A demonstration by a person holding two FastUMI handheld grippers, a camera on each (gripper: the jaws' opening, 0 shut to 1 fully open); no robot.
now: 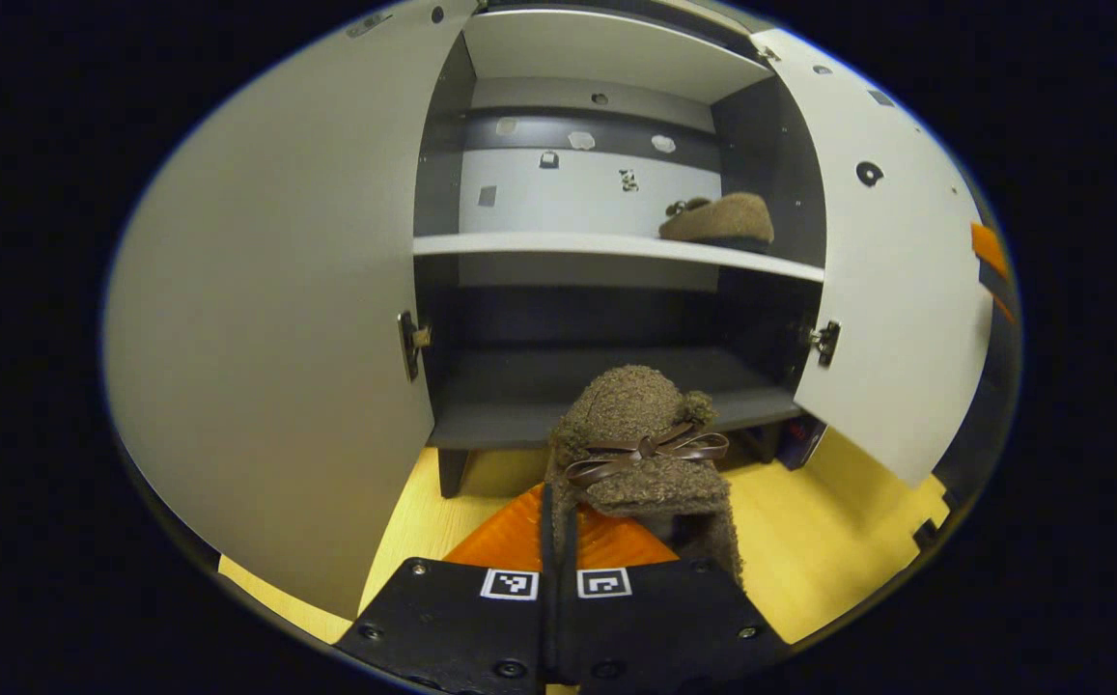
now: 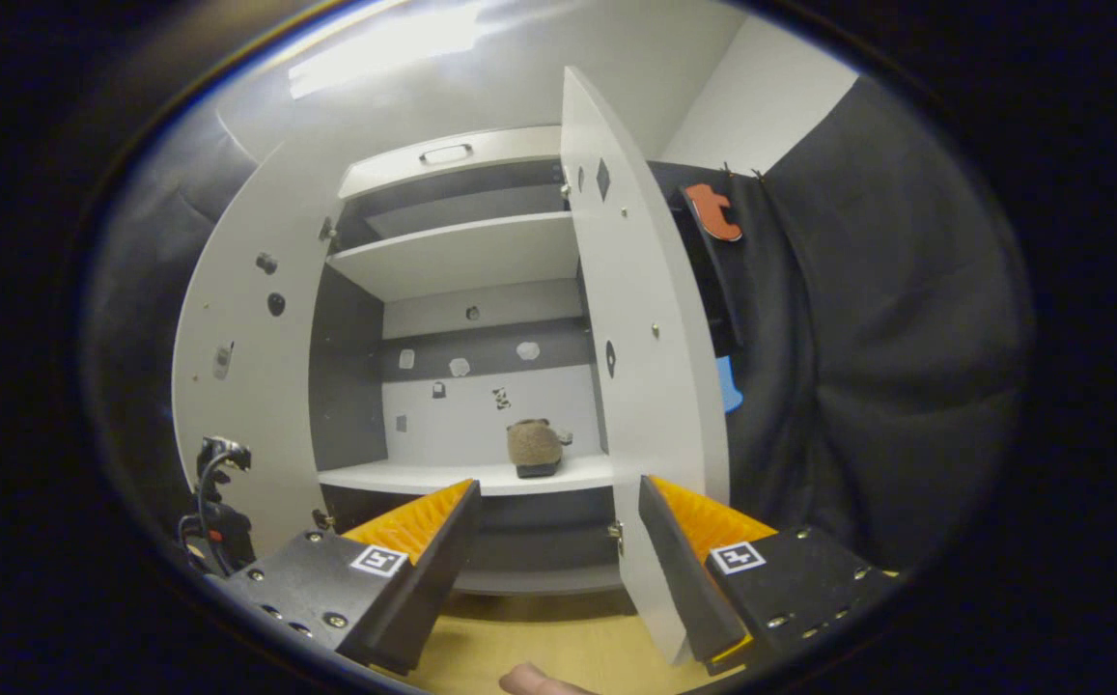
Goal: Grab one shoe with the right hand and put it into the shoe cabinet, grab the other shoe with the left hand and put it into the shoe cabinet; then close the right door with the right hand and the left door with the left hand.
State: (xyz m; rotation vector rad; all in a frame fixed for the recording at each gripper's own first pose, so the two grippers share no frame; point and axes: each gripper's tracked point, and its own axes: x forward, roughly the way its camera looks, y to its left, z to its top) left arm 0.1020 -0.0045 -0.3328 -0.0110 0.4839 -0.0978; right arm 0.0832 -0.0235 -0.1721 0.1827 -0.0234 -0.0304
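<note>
We judge that we are in the 2nd step: 1 shoe (image 1: 720, 218) already sits on the white shelf (image 1: 558, 244) at its right end, and the other shoe (image 1: 650, 444) is held in the left gripper (image 1: 558, 541) in front of the open cabinet (image 1: 606, 58). Its jaws are pressed nearly together, pinching the edge of that fuzzy brown slipper, which sticks up and forward beyond the fingertips with its bow facing us. The shoe hangs just before the lower dark shelf (image 1: 519, 396), between the left door (image 1: 278, 319) and the right door (image 1: 896, 290), both swung wide.

The next move, as we see it, calls for carrying the shoe forward onto a shelf, clear of the door edges, then letting go.

The right gripper (image 2: 558, 541) has its jaws spread and holds nothing; it faces the cabinet, with the right door's edge between its fingers farther off. Both doors are not yet closed.
</note>
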